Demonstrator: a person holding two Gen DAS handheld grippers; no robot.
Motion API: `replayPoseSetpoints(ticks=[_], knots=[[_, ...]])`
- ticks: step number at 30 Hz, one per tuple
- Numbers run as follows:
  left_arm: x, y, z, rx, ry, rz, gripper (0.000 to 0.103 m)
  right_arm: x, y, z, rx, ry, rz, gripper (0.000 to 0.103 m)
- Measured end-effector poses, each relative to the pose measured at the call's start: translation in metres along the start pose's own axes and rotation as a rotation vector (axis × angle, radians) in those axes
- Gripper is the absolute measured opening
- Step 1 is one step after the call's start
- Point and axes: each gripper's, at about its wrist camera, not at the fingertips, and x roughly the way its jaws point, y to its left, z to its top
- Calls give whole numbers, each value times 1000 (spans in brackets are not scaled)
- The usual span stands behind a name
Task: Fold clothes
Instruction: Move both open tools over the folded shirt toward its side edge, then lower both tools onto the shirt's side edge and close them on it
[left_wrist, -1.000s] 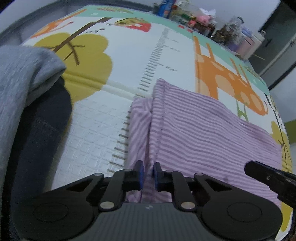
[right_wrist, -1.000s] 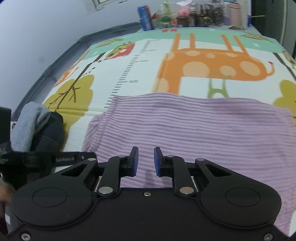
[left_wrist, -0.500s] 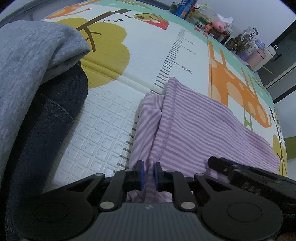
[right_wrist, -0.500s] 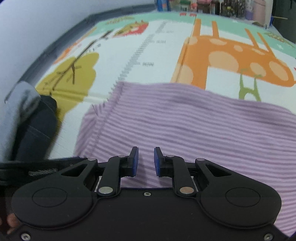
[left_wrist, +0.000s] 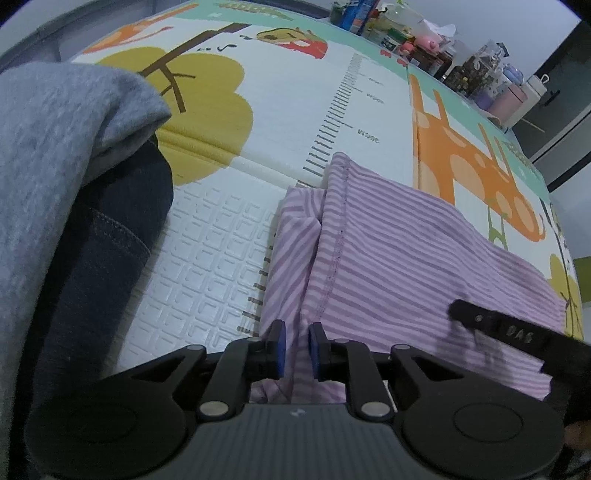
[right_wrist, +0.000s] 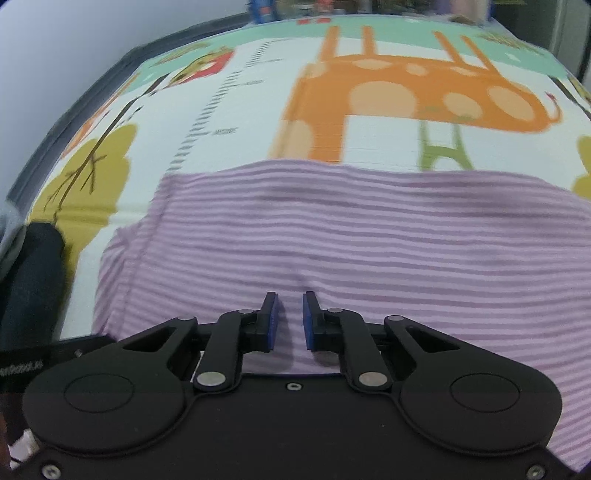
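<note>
A purple-and-white striped garment (left_wrist: 388, 258) lies spread on the play mat (left_wrist: 295, 122), its hemmed left edge folded over a sleeve. My left gripper (left_wrist: 294, 347) sits at the garment's near left corner, jaws slightly apart with a ridge of the striped cloth between the blue pads. In the right wrist view the same garment (right_wrist: 351, 236) fills the middle. My right gripper (right_wrist: 289, 321) is over its near edge, jaws slightly apart with cloth between them. The right gripper's finger (left_wrist: 517, 336) shows at the lower right of the left wrist view.
A pile of a grey sweater (left_wrist: 55, 147) over dark jeans (left_wrist: 99, 251) lies at the left, also in the right wrist view (right_wrist: 29, 288). Bottles and jars (left_wrist: 443, 55) line the mat's far edge. The mat's dark border (right_wrist: 74, 110) runs along the left.
The left jaws have opened slightly around the cloth. The right gripper has moved right along the near edge and drawn back from the left gripper.
</note>
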Motion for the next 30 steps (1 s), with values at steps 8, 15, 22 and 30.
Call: replayPoseSetpoints(ticks=[8,15,22,30], knots=[[-23,0,1,43,-69,117,46,-33,-56,0,171,-70,-136,19],[-38,-11,-2,132,-113,56,46,-91,-112,-34,341,-198,-177,29],[-30,-28,-6,225,-85,26,47,-133,-129,-80,385,-246,-243,38],[-28,-24,-17,264,-55,37,48,-159,-142,-126,457,-234,-355,42]])
